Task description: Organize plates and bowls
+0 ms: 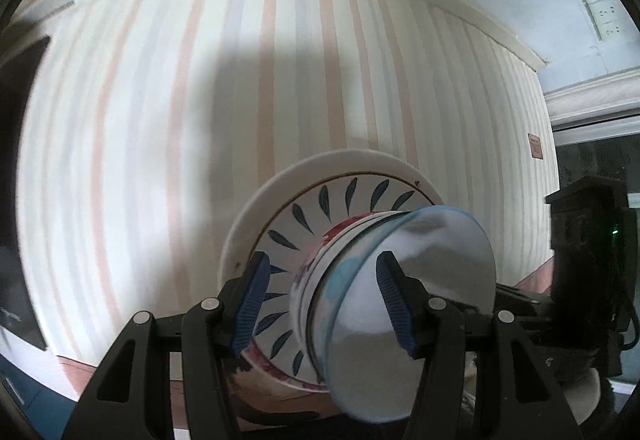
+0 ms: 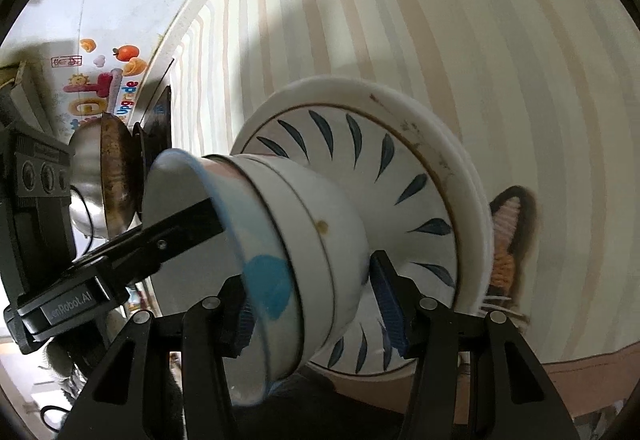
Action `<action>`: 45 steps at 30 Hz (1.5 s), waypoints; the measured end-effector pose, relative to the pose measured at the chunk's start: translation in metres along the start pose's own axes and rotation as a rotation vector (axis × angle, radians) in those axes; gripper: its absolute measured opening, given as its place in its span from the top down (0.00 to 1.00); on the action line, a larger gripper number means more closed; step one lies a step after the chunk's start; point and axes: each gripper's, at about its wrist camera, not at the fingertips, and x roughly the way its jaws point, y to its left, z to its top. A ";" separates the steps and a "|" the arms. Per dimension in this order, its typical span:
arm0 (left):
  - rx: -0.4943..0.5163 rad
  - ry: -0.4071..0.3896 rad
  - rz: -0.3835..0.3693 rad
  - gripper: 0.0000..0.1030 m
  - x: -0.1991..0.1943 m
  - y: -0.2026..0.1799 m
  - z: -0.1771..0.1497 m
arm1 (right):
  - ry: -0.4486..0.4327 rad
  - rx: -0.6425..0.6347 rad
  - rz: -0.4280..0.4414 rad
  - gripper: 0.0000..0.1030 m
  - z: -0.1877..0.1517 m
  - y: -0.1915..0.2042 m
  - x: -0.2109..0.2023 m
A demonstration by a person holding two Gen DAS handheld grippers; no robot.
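Both grippers—left gripper (image 1: 320, 300), right gripper (image 2: 316, 304)—seemingly clamp 1 heavy, slippery, breakable stack of bowls (image 2: 304, 232) on plates (image 2: 432, 168)—support its base.

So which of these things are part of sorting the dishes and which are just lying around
Part of the job:
blue-rimmed bowl
white bowl
leaf-pattern plate
plain white plate

Just lying about:
striped cloth
metal bowl
cartoon poster
wall sockets
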 end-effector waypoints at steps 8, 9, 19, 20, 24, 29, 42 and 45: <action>0.041 -0.128 0.092 0.48 -0.043 -0.009 -0.022 | -0.132 -0.092 -0.123 0.46 -0.016 0.030 -0.045; 0.042 -0.142 0.097 0.48 -0.048 -0.010 -0.026 | -0.148 -0.103 -0.143 0.46 -0.019 0.034 -0.050; 0.062 -0.278 0.155 0.14 -0.093 -0.017 -0.059 | -0.364 -0.188 -0.340 0.11 -0.073 0.086 -0.112; 0.066 -0.291 0.163 0.13 -0.098 -0.018 -0.063 | -0.387 -0.187 -0.351 0.10 -0.079 0.090 -0.119; 0.062 -0.347 0.174 0.07 -0.117 -0.021 -0.082 | -0.459 -0.213 -0.395 0.07 -0.103 0.105 -0.140; 0.056 -0.421 0.198 0.06 -0.142 -0.030 -0.112 | -0.537 -0.257 -0.421 0.05 -0.135 0.124 -0.164; 0.028 -0.637 0.282 0.06 -0.215 -0.075 -0.233 | -0.711 -0.402 -0.421 0.04 -0.268 0.155 -0.237; 0.013 -0.665 0.286 0.06 -0.227 -0.085 -0.263 | -0.740 -0.419 -0.426 0.04 -0.302 0.156 -0.253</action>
